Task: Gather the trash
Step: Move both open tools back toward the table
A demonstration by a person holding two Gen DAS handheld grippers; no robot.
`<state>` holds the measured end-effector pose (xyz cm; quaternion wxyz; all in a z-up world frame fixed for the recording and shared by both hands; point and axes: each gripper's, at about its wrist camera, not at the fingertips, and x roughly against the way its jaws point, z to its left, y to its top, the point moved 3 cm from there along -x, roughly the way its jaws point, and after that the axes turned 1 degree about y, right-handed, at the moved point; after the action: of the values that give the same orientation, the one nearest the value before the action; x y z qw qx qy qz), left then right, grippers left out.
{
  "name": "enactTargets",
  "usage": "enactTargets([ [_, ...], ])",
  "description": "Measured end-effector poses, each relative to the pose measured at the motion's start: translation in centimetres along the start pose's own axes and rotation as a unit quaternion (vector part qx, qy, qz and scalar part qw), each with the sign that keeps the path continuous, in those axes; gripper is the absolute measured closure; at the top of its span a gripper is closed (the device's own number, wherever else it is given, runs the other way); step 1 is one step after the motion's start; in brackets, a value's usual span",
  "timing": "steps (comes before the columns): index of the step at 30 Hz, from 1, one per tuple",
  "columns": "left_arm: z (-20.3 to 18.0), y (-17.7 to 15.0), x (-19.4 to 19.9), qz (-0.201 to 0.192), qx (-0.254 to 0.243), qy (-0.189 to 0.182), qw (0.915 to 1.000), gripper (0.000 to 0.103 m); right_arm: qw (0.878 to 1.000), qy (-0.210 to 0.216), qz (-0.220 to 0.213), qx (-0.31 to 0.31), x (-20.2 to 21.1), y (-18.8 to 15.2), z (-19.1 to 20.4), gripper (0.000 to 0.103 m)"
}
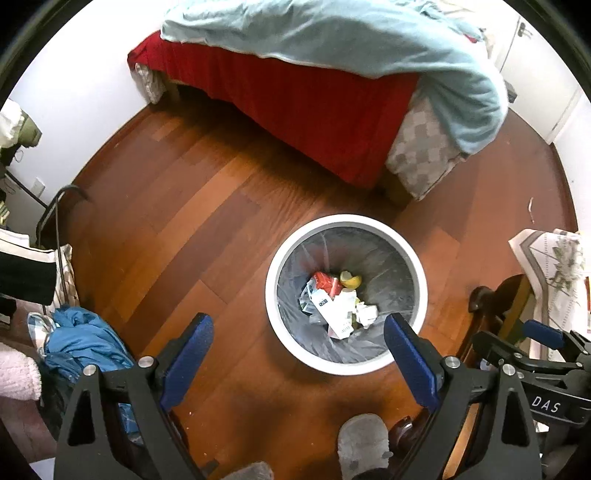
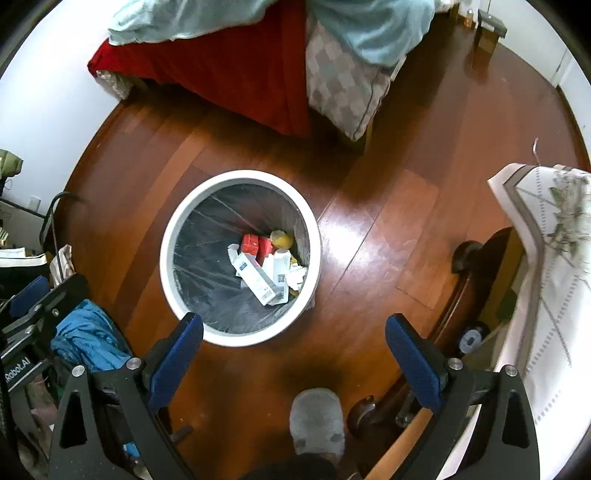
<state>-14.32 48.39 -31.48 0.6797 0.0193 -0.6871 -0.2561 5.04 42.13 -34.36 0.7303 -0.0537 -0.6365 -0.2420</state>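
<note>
Both tongs, left (image 1: 298, 328) and right (image 2: 294, 328), gape empty above the round white liner-lined bin (image 2: 173, 236) on the wood floor; its trash, white cartons (image 2: 258, 278), red box (image 2: 251, 243), looks light and crushable, so pinch edges.

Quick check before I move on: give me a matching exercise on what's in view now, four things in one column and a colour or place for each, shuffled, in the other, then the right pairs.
Things:
1. bin
2. blanket
3. red carton
4. slipper

Descriptions:
A. light blue, draped over the bed
B. grey, on the floor at the bottom edge of the view
C. white rim, standing on the wooden floor
D. lying inside the bin among white boxes

Pairs: 1-C, 2-A, 3-D, 4-B
</note>
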Motion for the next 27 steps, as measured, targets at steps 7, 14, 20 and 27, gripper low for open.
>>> enactTargets([
  [7, -0.1, -1.2, 6.7, -0.042, -0.009, 0.0, 0.9991, 0.009, 0.999, 0.0, -0.043, 0.009, 7.2, -2.1, 0.8, 0.003],
  [14, -0.4, -3.7, 12.8, -0.073, -0.023, -0.001, 0.9971, 0.009, 0.996, 0.02, -0.091, 0.007, 14.8, -5.2, 0.8, 0.003],
  [20, -1.0, -5.2, 17.6, -0.101, -0.028, 0.003, 0.9945, 0.009, 0.991, 0.047, -0.127, -0.008, 20.6, -8.3, 0.0, 0.003],
  [27, -6.9, -6.2, 23.6, -0.154, -0.061, -0.001, 0.9861, 0.009, 0.978, 0.094, -0.171, -0.072, 27.6, -12.0, -5.0, 0.003],
])
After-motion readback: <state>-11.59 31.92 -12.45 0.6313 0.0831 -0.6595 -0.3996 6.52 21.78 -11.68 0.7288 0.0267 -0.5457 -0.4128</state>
